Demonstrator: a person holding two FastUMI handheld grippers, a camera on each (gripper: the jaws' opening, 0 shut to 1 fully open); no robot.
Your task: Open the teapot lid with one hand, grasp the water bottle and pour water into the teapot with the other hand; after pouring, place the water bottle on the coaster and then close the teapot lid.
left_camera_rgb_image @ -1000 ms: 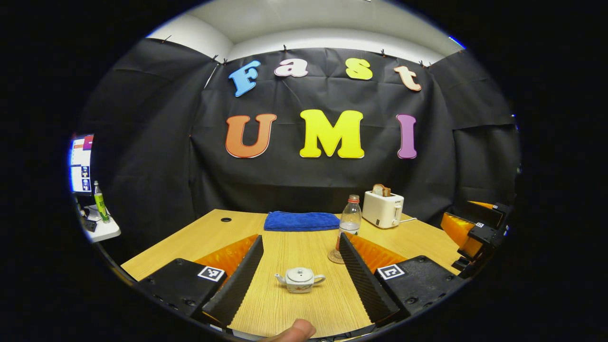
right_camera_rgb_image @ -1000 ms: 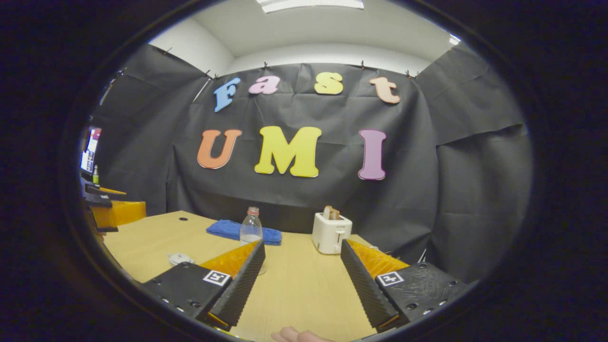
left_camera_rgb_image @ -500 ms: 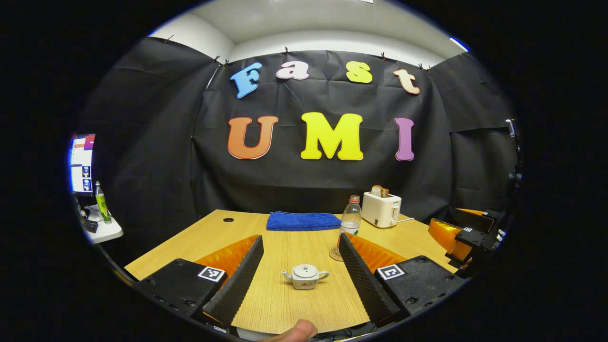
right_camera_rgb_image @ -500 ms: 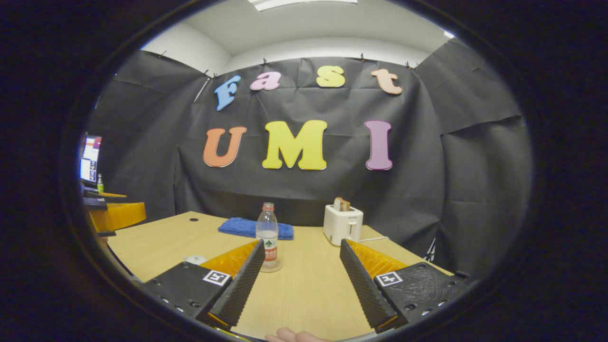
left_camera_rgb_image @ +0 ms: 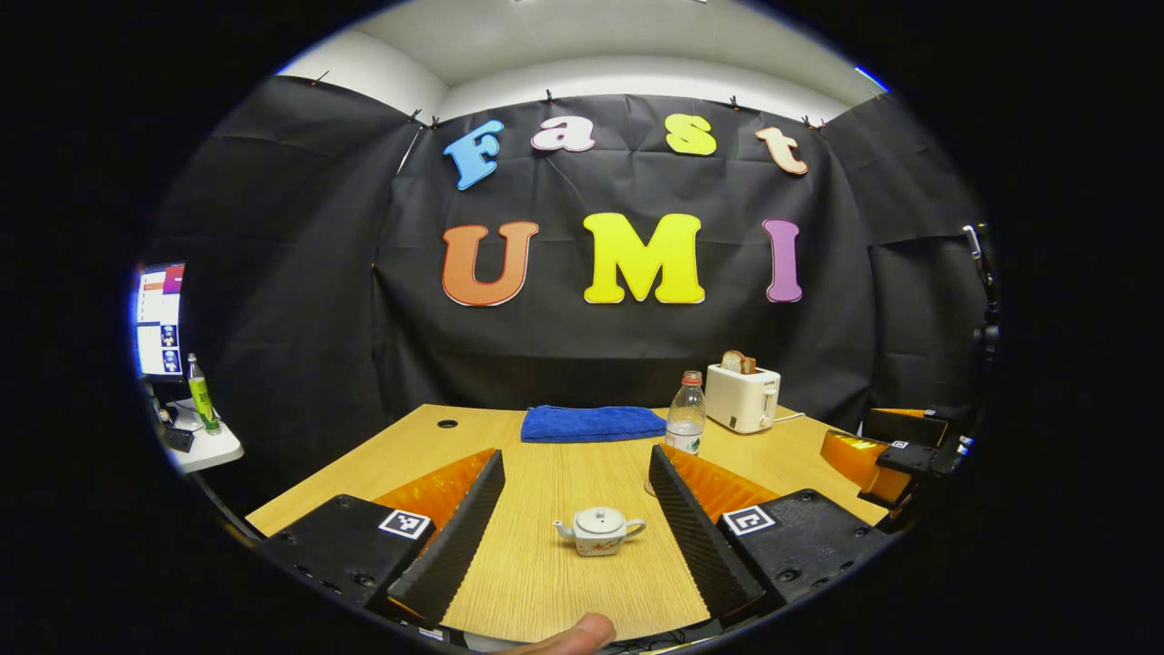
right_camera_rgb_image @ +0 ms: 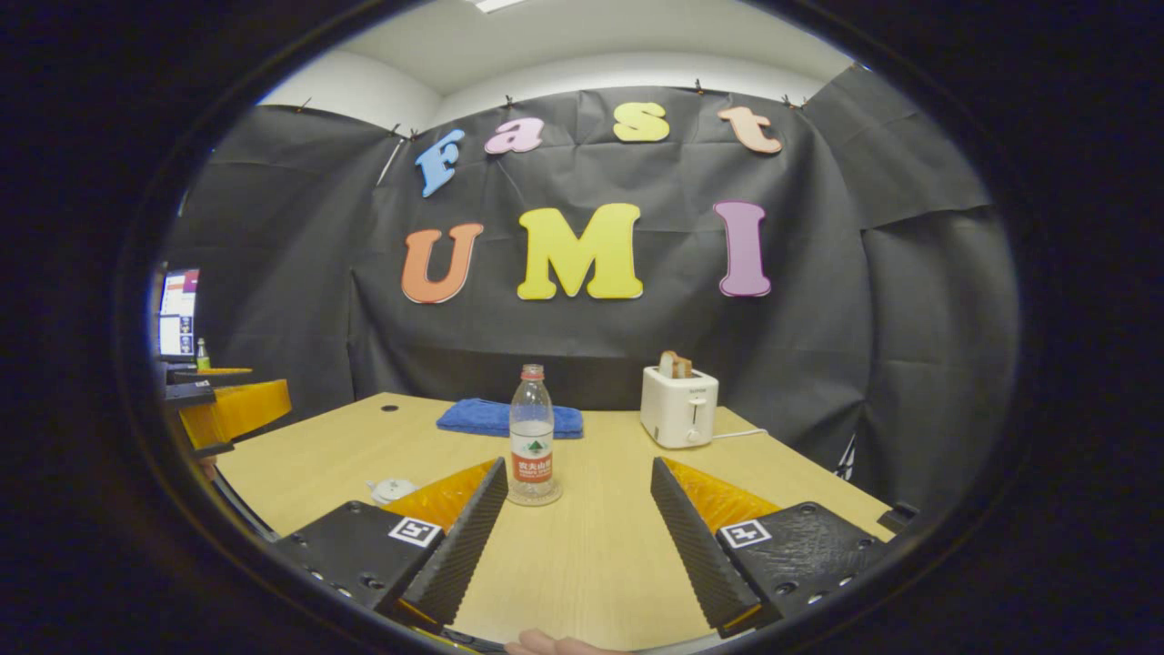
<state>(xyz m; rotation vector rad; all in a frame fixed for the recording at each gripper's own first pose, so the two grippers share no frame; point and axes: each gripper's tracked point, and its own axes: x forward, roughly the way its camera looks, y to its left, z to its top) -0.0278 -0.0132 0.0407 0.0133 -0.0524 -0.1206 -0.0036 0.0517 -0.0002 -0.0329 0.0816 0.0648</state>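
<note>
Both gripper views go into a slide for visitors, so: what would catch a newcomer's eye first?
Probably the teapot, lid on, small on the wooden table between the open left gripper's fingers. Next, the water bottle upright ahead of the open right gripper, with a blue towel and toaster behind.

on my table [left_camera_rgb_image: 546, 582] the teapot [left_camera_rgb_image: 599, 530] sits nearest me, the bottle [right_camera_rgb_image: 532, 435] behind it to the right, with the towel [left_camera_rgb_image: 591, 423] and toaster [right_camera_rgb_image: 678, 407] along the back.
</note>
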